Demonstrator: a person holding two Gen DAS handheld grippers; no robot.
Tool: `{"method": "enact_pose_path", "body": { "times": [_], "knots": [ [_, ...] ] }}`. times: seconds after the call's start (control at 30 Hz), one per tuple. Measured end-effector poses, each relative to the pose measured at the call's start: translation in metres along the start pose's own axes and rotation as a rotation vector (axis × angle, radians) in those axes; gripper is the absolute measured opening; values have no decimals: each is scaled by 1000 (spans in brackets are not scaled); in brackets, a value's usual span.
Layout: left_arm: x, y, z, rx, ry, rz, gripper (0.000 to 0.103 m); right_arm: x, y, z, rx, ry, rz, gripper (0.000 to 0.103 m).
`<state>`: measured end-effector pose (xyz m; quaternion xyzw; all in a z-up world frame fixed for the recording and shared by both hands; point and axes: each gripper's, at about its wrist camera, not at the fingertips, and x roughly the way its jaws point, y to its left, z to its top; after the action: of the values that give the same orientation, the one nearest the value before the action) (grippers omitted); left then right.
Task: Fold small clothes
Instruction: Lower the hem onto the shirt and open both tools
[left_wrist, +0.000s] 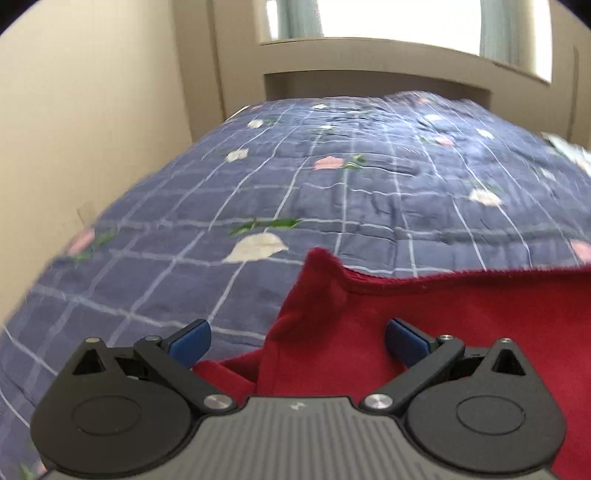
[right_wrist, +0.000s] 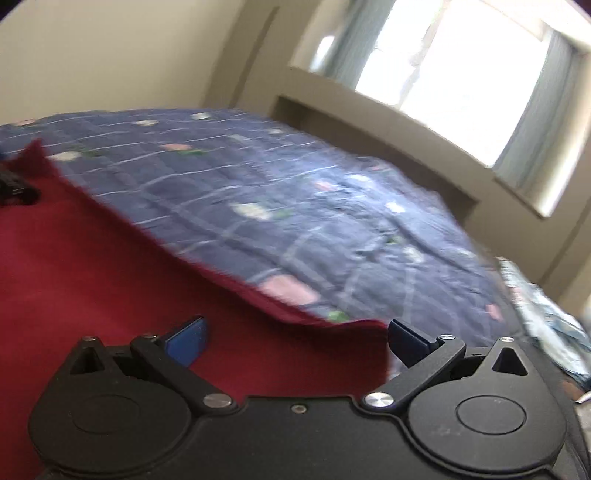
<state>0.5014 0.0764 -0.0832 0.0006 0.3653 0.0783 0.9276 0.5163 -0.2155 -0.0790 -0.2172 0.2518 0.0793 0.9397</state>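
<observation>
Closest in the left wrist view is the left gripper, its blue-padded fingers spread wide with nothing pinched between them. Red cloth lies bunched right under and ahead of it, one corner standing up in a peak. The right gripper is likewise spread apart, hovering at the cloth's other corner, where the hem curls up near its right finger. The cloth rests on a blue quilt with a white grid and pink and white flowers, which covers the bed. Beyond it stand a beige headboard and plain cream walls. A bright window with pale curtains sits above the headboard.
</observation>
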Motion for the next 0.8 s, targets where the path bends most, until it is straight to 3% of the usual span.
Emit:
{"method": "enact_pose_path", "body": {
  "times": [0.17,0.33,0.43,0.53,0.63,0.8],
  "knots": [
    [7,15,-2,-81,18,-57,103,25,-35,-2,99,36,-58,102],
    [9,27,-4,-131,24,-99,103,22,-71,-10,210,96,-209,101],
    [-7,26,-4,-143,-22,-58,102,-19,-56,-4,102,56,-222,101],
    [-42,33,-10,-186,-138,-37,102,-66,-33,-6,43,-3,-136,102],
    [-74,37,-20,-199,-139,-66,103,-98,-9,-17,11,-22,-90,102],
    [-116,26,-56,-176,-116,-86,103,-134,29,-46,27,-46,-107,102]
  ]
}}
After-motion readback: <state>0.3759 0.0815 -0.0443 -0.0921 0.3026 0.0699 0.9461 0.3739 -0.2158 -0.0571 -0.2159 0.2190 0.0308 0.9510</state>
